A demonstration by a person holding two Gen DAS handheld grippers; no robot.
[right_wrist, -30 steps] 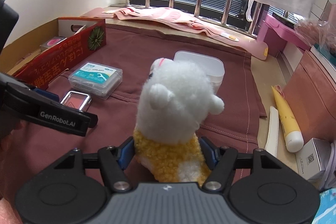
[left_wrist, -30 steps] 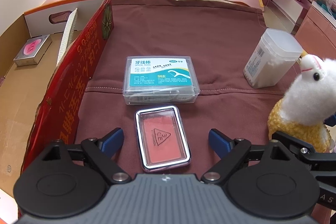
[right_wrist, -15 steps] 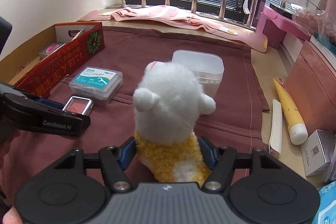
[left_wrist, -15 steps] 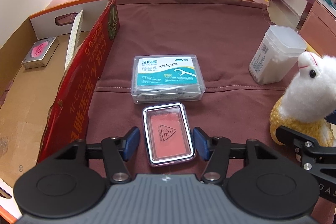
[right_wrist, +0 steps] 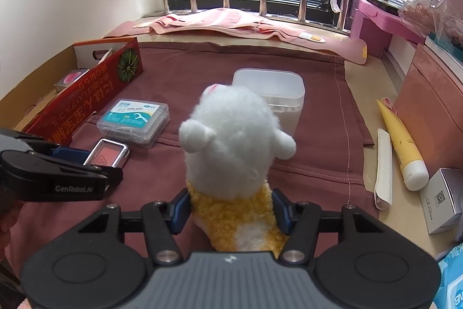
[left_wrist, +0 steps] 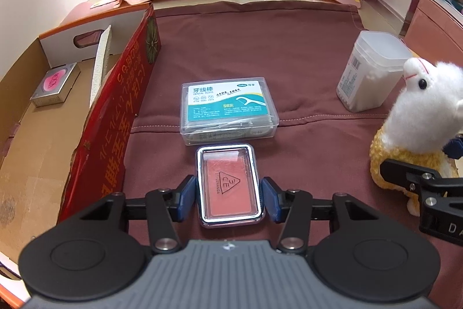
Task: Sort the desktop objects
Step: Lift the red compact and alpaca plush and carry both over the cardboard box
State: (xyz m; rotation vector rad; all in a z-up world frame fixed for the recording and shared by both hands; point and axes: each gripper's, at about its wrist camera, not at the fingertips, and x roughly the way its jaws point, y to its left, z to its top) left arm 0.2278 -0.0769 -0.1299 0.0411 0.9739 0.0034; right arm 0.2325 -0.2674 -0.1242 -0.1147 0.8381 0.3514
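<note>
The left gripper (left_wrist: 230, 194) pointed steeply down at the maroon cloth (left_wrist: 260, 54), its blue pads pressed against the long sides of the blush compact (left_wrist: 228, 183) at lower centre of the left view. The compact lay flat on the cloth, just below the floss pick box (left_wrist: 227, 109). The red cardboard box (left_wrist: 115, 118) ran along the left edge.

In the right view, the right gripper (right_wrist: 230, 210) also angled downward at lower centre; its jaws were closing around the yellow body of the plush toy (right_wrist: 234, 152), pads touching the fur. The toy stood upright, with the clear plastic tub (right_wrist: 272, 91) behind it.
</note>
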